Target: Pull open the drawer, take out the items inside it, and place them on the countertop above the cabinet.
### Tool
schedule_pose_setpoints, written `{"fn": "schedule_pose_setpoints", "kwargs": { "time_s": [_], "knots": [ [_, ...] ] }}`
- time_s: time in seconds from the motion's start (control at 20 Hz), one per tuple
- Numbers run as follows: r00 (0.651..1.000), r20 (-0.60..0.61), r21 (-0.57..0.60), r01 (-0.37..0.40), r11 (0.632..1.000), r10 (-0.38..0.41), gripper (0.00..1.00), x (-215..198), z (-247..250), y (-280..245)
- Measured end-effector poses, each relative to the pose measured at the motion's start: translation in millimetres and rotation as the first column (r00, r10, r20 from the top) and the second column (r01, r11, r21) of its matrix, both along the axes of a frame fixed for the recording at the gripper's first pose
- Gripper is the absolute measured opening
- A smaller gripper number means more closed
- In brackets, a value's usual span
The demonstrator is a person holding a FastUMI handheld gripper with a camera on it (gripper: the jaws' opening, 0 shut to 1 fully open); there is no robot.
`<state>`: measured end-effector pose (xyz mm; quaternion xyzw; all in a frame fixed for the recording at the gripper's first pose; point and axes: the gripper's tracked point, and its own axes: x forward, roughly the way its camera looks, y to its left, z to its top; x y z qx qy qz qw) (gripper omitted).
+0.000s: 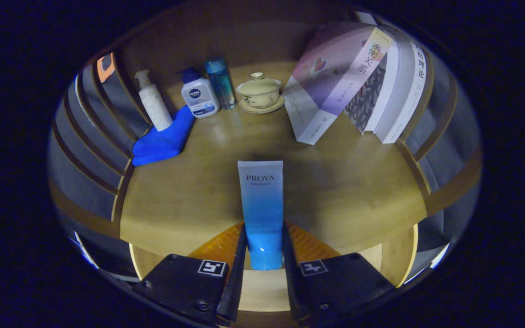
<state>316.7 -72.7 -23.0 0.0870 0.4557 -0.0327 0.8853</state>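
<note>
Gripper view, and here is the countertop [358, 182], a broad wooden surface spreading out ahead of the fingers and walled in by slatted sides. At its back right a row of books [362, 77] leans over; off to the left lies a folded blue cloth [162, 141] with a white pump bottle [153, 102] standing on its far end, a white bottle with a blue cap [198, 93] and a slim blue bottle [220, 82] just beside it, and a lidded teacup on a saucer [260, 93] between the bottles and the books.

Now the one that matters: the blue tube [261, 205], held upright with its cap end down, clamped between the two fingers of the gripper [265, 255], both sides pressing on the lower part. It stands over the near edge of the countertop, well apart from everything at the back.

My read: this is the placing step. To do it well, carry the tube forward past the front lip onto bare wood, lower until the cap sits flat, then ease the fingers apart slowly so the tall tube does not topple. Whether the cap already touches the wood, I cannot tell.

Pose: the gripper points level and straight in, fingers side by side, centred on the open middle of the surface.
</note>
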Motion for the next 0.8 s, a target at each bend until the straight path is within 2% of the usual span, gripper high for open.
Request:
{"fn": "schedule_pose_setpoints", "kwargs": {
  "time_s": [0.35, 0.5, 0.75, 0.8],
  "knots": [
    [0.993, 0.109, -0.082, -0.026, 0.996, 0.034, 0.50, 1.4, -3.9, -0.8],
    [0.986, 0.164, -0.071, -0.014, 0.997, 0.025, 0.52, 0.4, 1.5, 1.9],
    [0.946, 0.320, -0.087, -0.028, 0.996, 0.054, 0.64, -10.1, 35.9, 4.6],
    [0.931, 0.358, -0.083, -0.042, 0.996, 0.069, 0.63, -15.2, 45.5, 8.2]
  ]
}}
